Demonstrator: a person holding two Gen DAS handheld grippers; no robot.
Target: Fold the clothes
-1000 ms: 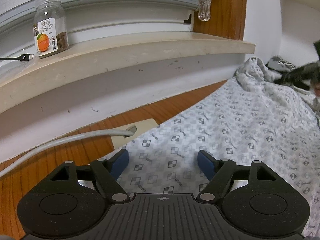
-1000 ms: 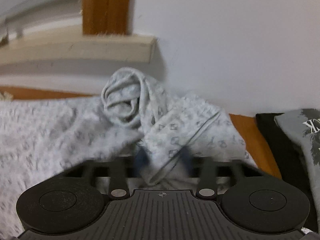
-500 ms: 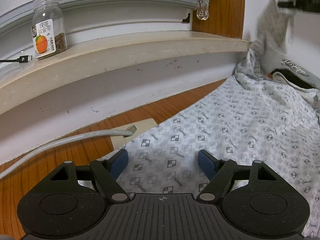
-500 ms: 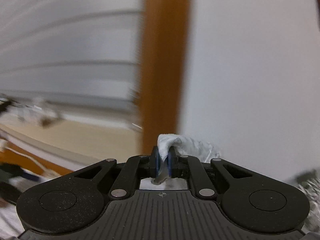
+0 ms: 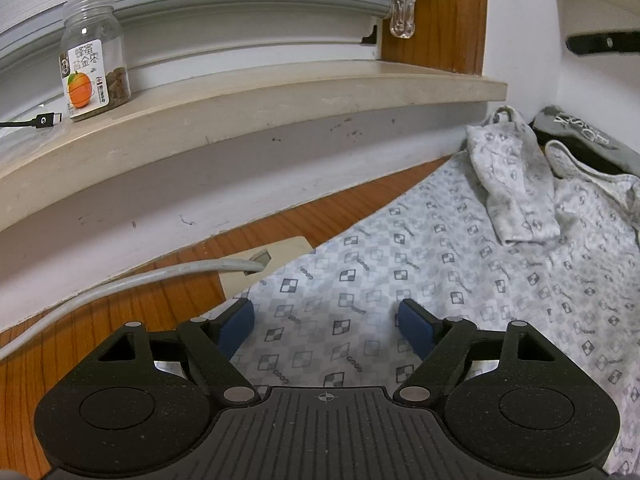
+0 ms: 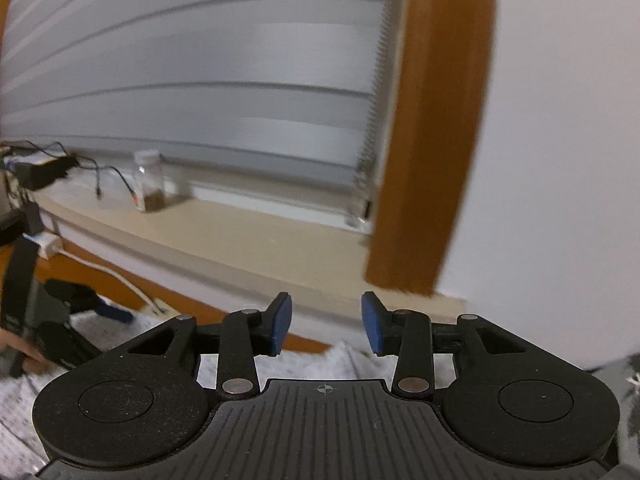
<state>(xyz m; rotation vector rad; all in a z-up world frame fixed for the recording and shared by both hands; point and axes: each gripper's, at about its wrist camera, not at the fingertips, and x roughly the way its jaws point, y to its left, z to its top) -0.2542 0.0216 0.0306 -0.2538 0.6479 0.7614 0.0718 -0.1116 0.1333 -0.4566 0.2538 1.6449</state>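
A light grey garment (image 5: pixel 460 280) with a small square print lies spread on the wooden table (image 5: pixel 120 300). One sleeve (image 5: pixel 516 188) is laid back over the body at the far right. My left gripper (image 5: pixel 326 322) hovers open just above the near hem, nothing between its blue pads. In the right wrist view my right gripper (image 6: pixel 326 328) is open and empty, raised above the far end of the garment (image 6: pixel 340 364) and pointing at the window sill. Part of the right gripper's black frame (image 5: pixel 600 42) shows at the upper right of the left wrist view.
A window sill (image 5: pixel 260 92) runs along the back with a clear jar (image 5: pixel 96 56) and a black cable plug (image 5: pixel 44 120) on it. A beige socket (image 5: pixel 264 260) with a grey cable (image 5: pixel 120 280) lies by the hem. A dark grey printed garment (image 5: pixel 580 136) lies at the far right.
The right gripper lifted the sleeve, carried it over the shirt body, then opened and let it drop there. The left gripper has stayed in place, open.
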